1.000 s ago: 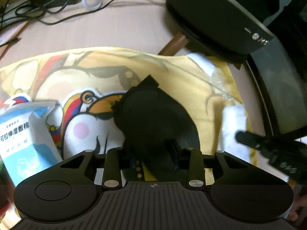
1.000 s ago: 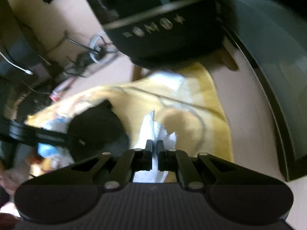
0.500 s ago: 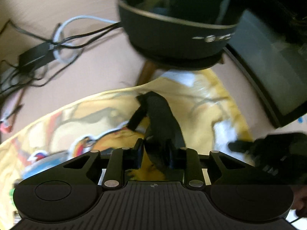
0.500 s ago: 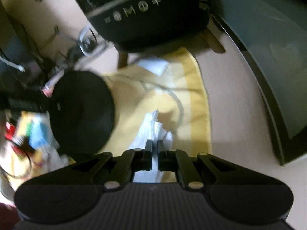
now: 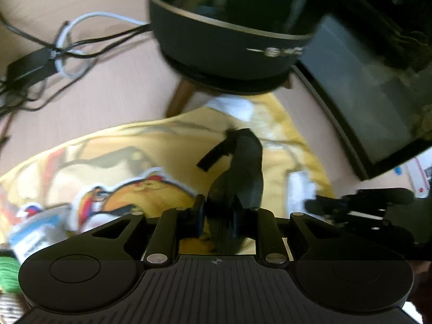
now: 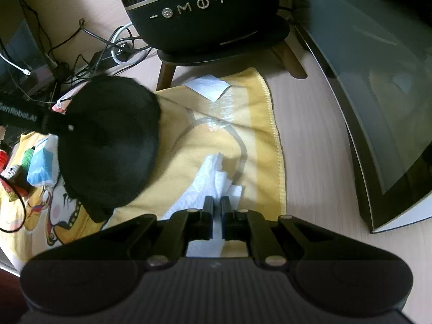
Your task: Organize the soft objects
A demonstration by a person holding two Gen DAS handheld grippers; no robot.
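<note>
A black fabric cap (image 5: 244,167) hangs lifted above the yellow cartoon cloth (image 5: 151,145), and my left gripper (image 5: 217,217) is shut on its edge. In the right wrist view the same black cap (image 6: 110,143) appears round and raised over the yellow cloth (image 6: 259,124). My right gripper (image 6: 216,216) is shut on a crumpled white tissue (image 6: 205,186) that lies on the cloth. The right gripper's body (image 5: 359,208) shows at the right edge of the left wrist view.
A black round appliance (image 6: 199,10) on wooden legs stands behind the cloth. A dark glass-fronted unit (image 6: 372,86) runs along the right. Tangled cables (image 5: 54,54) lie at the back left. A blue-white packet (image 6: 40,164) and small green items sit on the cloth's left side.
The left gripper has closed on the black cap and lifted it off the cloth, so it now hangs stretched. The right gripper stays shut on the tissue and has shifted a little.
</note>
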